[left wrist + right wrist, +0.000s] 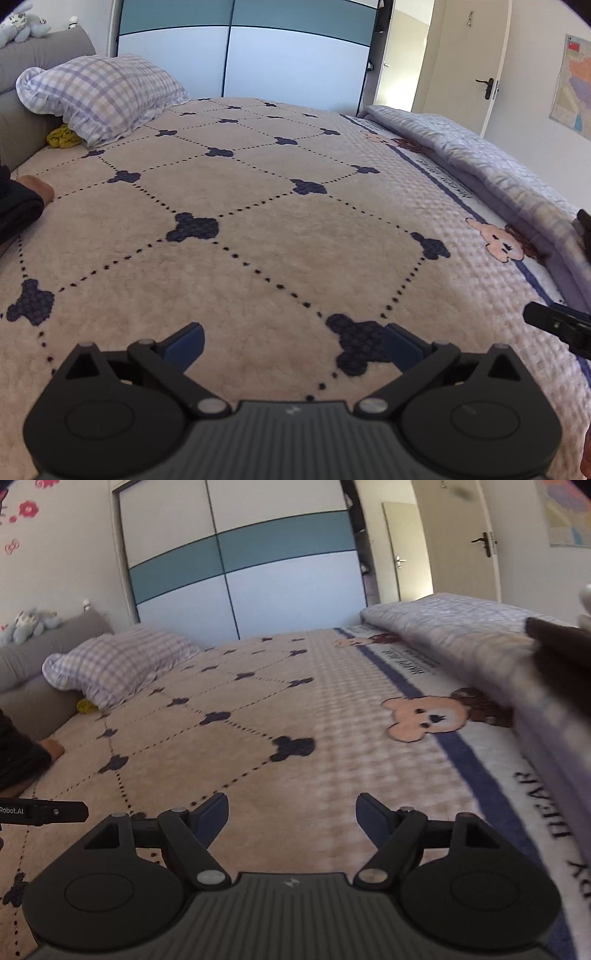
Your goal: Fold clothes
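currently no garment between either pair of fingers. left gripper [293, 345] spread wide over the beige fleece blanket [258, 229], nothing gripped. right gripper [291, 819] also spread, somewhat less, empty too, above the same blanket near the bear-print border [424, 716].

clothes to fold: not clearly located. only candidates a dark folded fabric [18, 210] at the far left edge, just beside a bit of the person, and a small yellow bundle [62, 137] tucked under the plaid pillow [99, 92]. cannot tell whether either is the task's garment.

risks, as judgement:
- closing on the thick fleece instead of a garment; deep pile, easily pinched, would drag the whole cover.
- right wrist view blurred, so aim on that side uncertain; could clip the rolled lilac quilt [461, 627] along the right edge.
- grippers near each other: tip of the right one visible at the right rim of the left view, tip of the left one at the left rim of the right view; collision possible if both swing inward.

room: broad bare stretch of blanket ahead of both grippers, good for laying out and folding. bounded left by pillow and grey headboard [40, 51], right by quilt, far side by wardrobe [240, 55].
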A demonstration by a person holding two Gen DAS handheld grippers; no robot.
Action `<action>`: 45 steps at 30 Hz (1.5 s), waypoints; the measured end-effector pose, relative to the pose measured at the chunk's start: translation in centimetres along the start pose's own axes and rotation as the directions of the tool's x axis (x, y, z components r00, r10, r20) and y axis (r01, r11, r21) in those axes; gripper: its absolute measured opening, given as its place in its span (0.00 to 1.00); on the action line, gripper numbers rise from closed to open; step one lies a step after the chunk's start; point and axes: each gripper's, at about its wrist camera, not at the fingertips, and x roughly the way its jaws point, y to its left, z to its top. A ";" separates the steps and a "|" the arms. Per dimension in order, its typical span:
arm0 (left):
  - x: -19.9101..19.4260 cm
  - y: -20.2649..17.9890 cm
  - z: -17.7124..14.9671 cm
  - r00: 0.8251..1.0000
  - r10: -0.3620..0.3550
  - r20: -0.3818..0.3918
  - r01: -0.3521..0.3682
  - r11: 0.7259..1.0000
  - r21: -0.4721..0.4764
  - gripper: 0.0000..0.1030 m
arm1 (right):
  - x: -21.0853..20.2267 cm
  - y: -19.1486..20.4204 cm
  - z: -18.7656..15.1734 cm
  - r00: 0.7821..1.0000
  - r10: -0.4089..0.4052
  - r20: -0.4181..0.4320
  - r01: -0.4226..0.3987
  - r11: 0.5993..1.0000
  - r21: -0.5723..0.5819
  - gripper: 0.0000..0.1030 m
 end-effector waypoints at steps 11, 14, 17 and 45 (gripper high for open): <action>4.9 1.8 0.7 0.996 0.080 0.034 -0.079 0.996 -0.030 1.00 | 9.6 7.5 -0.4 0.994 -0.062 -0.087 0.051 0.990 -0.130 0.79; 6.4 1.9 2.3 0.995 0.074 0.070 -0.073 0.997 -0.022 1.00 | 11.9 7.8 -0.2 0.989 -0.098 -0.114 0.085 0.990 -0.116 0.85; 8.1 1.7 3.7 0.993 0.081 0.082 -0.082 0.997 0.005 1.00 | 14.1 8.0 0.8 0.984 -0.145 -0.108 0.133 0.985 -0.111 0.97; 10.0 0.6 1.8 0.987 0.153 0.058 -0.156 0.986 0.056 1.00 | 15.7 8.1 0.7 0.972 -0.220 -0.078 0.211 0.971 -0.110 1.00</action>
